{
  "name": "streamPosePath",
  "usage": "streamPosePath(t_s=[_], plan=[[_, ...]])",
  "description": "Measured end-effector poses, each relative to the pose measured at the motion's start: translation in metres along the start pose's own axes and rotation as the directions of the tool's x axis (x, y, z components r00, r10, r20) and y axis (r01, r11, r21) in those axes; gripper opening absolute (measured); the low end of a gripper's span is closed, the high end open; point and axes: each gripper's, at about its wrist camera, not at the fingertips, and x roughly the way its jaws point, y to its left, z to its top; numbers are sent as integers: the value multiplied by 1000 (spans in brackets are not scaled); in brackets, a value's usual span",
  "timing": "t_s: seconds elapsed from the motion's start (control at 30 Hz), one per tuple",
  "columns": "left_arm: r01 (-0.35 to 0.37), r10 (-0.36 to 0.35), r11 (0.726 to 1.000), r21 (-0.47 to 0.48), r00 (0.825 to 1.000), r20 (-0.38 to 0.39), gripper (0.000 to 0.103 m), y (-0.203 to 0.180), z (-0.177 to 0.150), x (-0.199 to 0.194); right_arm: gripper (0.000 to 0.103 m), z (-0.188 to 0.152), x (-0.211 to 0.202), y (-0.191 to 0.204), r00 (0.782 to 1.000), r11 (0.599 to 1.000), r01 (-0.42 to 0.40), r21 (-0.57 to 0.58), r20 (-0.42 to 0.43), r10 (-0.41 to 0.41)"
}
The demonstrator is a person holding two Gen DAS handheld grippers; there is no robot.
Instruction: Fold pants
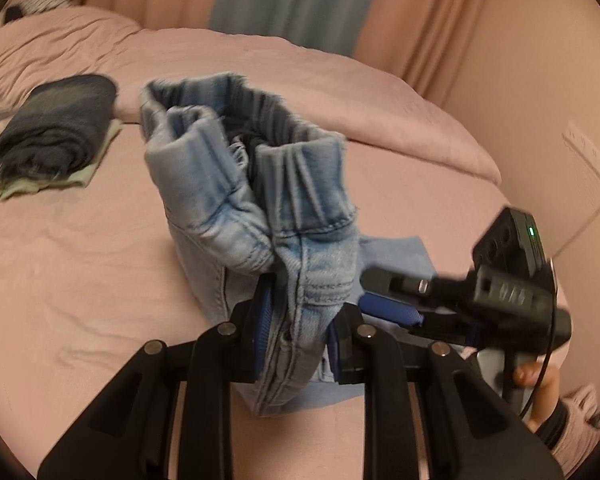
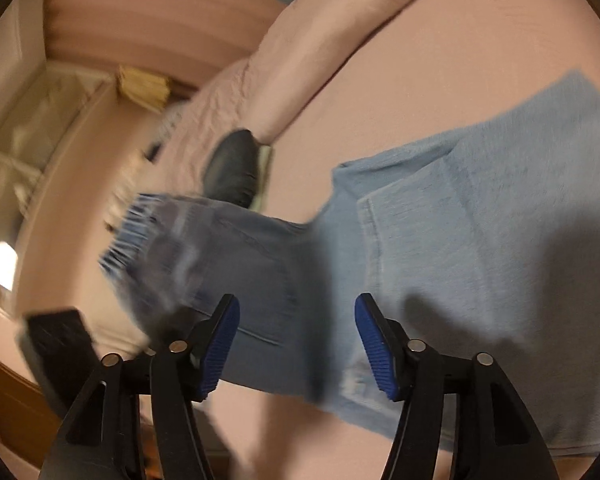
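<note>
Light blue jeans (image 1: 220, 184) lie on the pink bed (image 1: 80, 280), with their waistband end bunched and lifted upright. My left gripper (image 1: 298, 320) is shut on a thick fold of that denim, which sits pinched between the blue pads. To its right, my right gripper (image 1: 380, 294) is held by a person's hand (image 1: 540, 384) and points in at the jeans. In the right wrist view the right gripper (image 2: 296, 340) stands open with nothing between its pads. The jeans (image 2: 480, 240) spread flat beyond it, and the raised part is blurred at the left.
A dark folded garment (image 1: 56, 128) rests on a pale green cloth at the bed's left. A rolled pink duvet (image 1: 340, 100) crosses the far side of the bed. Pink and grey curtains hang behind it, and a wall closes in on the right.
</note>
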Motion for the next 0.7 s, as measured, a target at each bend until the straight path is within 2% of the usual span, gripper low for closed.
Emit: streamPosePath(t_s=[0.13, 0.23, 0.3, 0.33, 0.4, 0.43, 0.53, 0.57, 0.6, 0.63, 0.67, 0.7], plan=[[14, -9, 996, 83, 999, -51, 23, -18, -1, 19, 74, 4, -2, -17, 984, 973, -179, 143, 35, 176], [27, -14, 991, 134, 995, -100, 24, -26, -4, 33, 81, 12, -6, -28, 949, 919, -316, 234, 84, 305], [28, -4, 985, 170, 990, -139, 28, -31, -8, 45, 84, 16, -8, -32, 933, 892, -359, 275, 109, 342], [31, -3, 983, 181, 988, -155, 28, -33, -7, 50, 85, 17, -10, -33, 933, 889, -361, 282, 111, 343], [42, -3, 978, 205, 983, -185, 31, -38, -11, 58, 88, 24, -7, -32, 950, 907, -312, 284, 97, 297], [43, -1, 975, 216, 981, -193, 32, -40, -12, 61, 89, 26, -4, -33, 969, 925, -247, 289, 71, 237], [40, 7, 974, 225, 979, -204, 33, -41, -12, 64, 89, 32, 8, -28, 987, 948, -160, 275, 26, 159], [44, 2, 974, 222, 979, -205, 35, -40, -12, 63, 83, 35, 11, -23, 994, 963, -110, 246, 15, 109], [51, -6, 975, 216, 979, -204, 41, -39, -12, 61, 78, 38, 13, -18, 998, 974, -67, 217, 10, 67], [62, -21, 978, 200, 979, -201, 55, -36, -10, 58, 65, 40, 16, -13, 999, 980, -42, 193, 0, 42], [69, -32, 980, 185, 980, -197, 63, -33, -11, 55, 54, 42, 17, -8, 1000, 985, -21, 169, -5, 22], [73, -40, 983, 169, 981, -192, 73, -30, -10, 52, 51, 44, 17, -5, 1000, 988, -4, 151, -4, 4]])
